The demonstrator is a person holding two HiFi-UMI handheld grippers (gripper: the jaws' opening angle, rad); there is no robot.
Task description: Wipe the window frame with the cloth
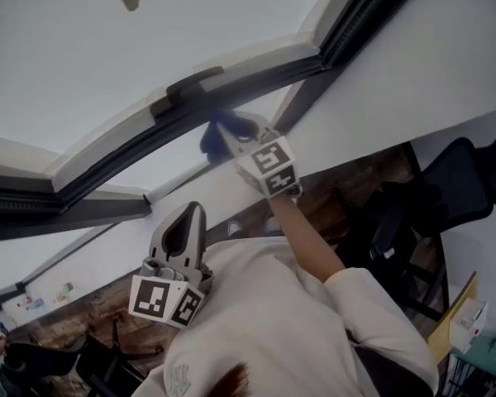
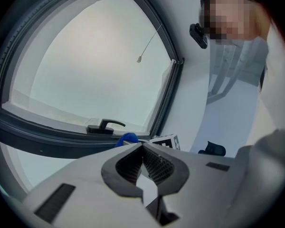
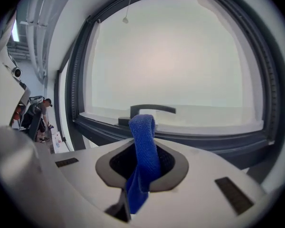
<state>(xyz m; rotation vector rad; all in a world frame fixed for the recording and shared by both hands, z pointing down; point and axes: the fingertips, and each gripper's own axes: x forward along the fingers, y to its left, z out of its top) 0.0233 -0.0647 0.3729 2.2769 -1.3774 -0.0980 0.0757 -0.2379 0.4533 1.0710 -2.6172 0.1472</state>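
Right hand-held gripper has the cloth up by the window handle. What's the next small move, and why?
Probably ease the right hand-held gripper forward until the cloth presses on the window frame just below the handle. The cloth is clamped with its tip standing before that rail, but contact isn't clear.

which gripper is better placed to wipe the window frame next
Right: the right gripper is shut on the cloth, up by the window frame; the left gripper is shut, empty, lower.
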